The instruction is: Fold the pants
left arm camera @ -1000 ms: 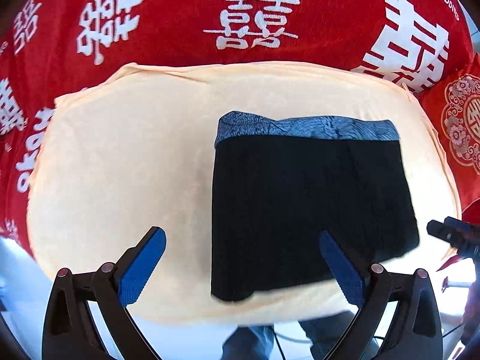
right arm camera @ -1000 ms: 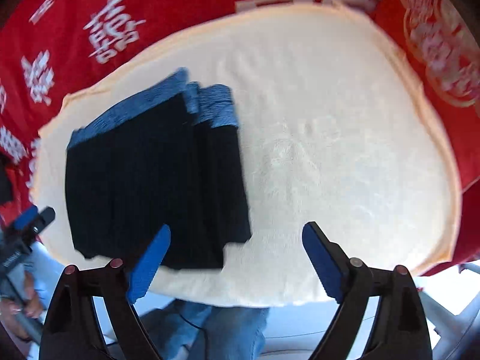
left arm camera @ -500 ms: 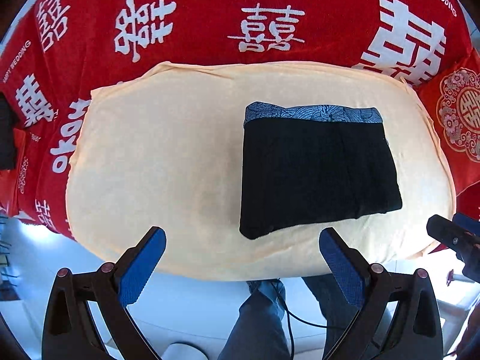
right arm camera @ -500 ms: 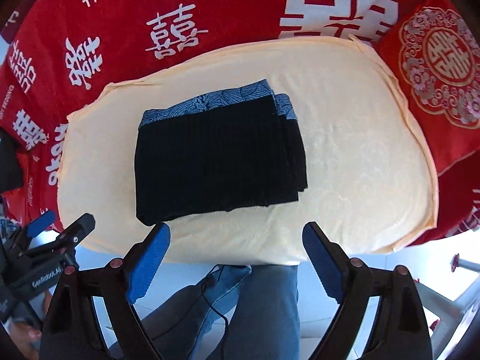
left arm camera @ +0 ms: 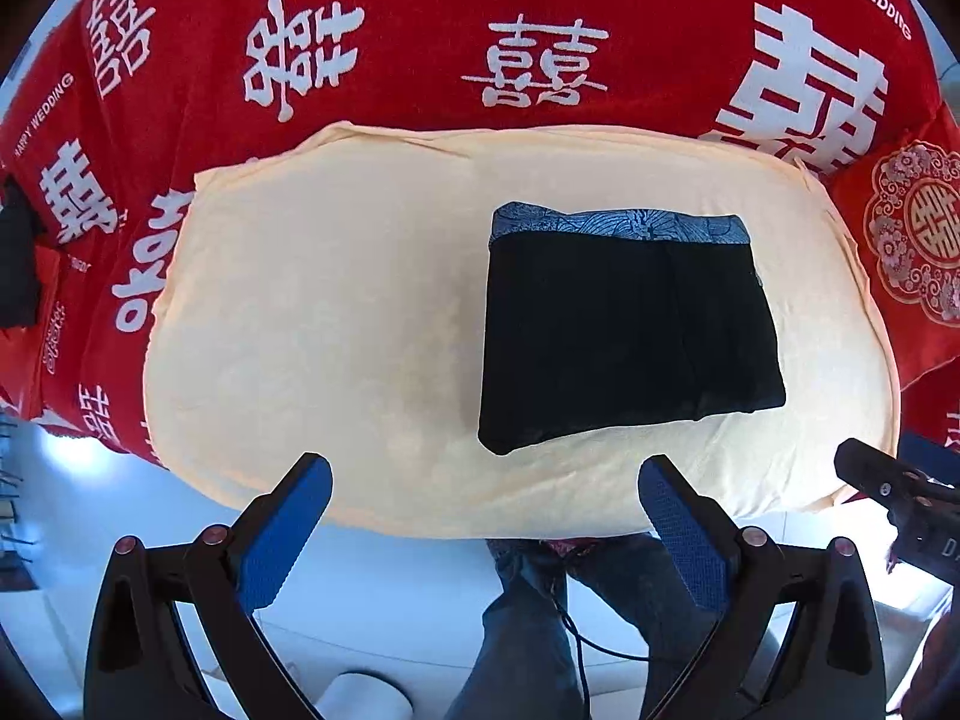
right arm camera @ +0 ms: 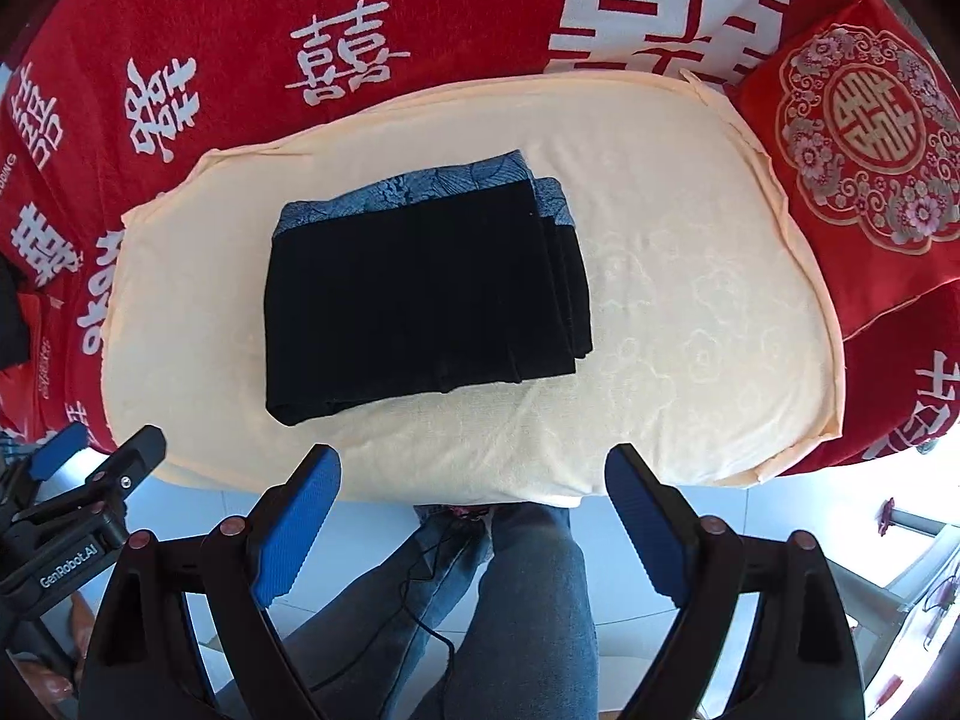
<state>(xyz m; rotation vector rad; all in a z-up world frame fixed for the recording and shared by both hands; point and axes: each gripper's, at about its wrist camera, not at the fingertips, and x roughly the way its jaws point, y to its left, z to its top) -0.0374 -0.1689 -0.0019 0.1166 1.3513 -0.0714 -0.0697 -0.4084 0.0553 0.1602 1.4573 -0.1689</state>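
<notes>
Left wrist view looks down on the folded black pants (left arm camera: pixel 624 330), a neat rectangle with a patterned blue waistband along its far edge, lying flat on a pale peach cloth (left arm camera: pixel 312 312). That cloth covers the near part of a surface draped in a red blanket (left arm camera: pixel 420 18) printed with white characters; whether it is a bed or a sofa I cannot tell. The left tongs (left arm camera: pixel 486 480) hang above the near edge of the cloth, blue pads spread wide, nothing between them. From the right wrist view the right tongs (right arm camera: pixel 474 471) are likewise spread wide and empty, clear of the pants. A red embroidered cushion (right arm camera: pixel 864 138) sits at the right end, touching the peach cloth. Below the edge stand a person's legs in blue jeans (right arm camera: pixel 528 600) on a pale floor.
</notes>
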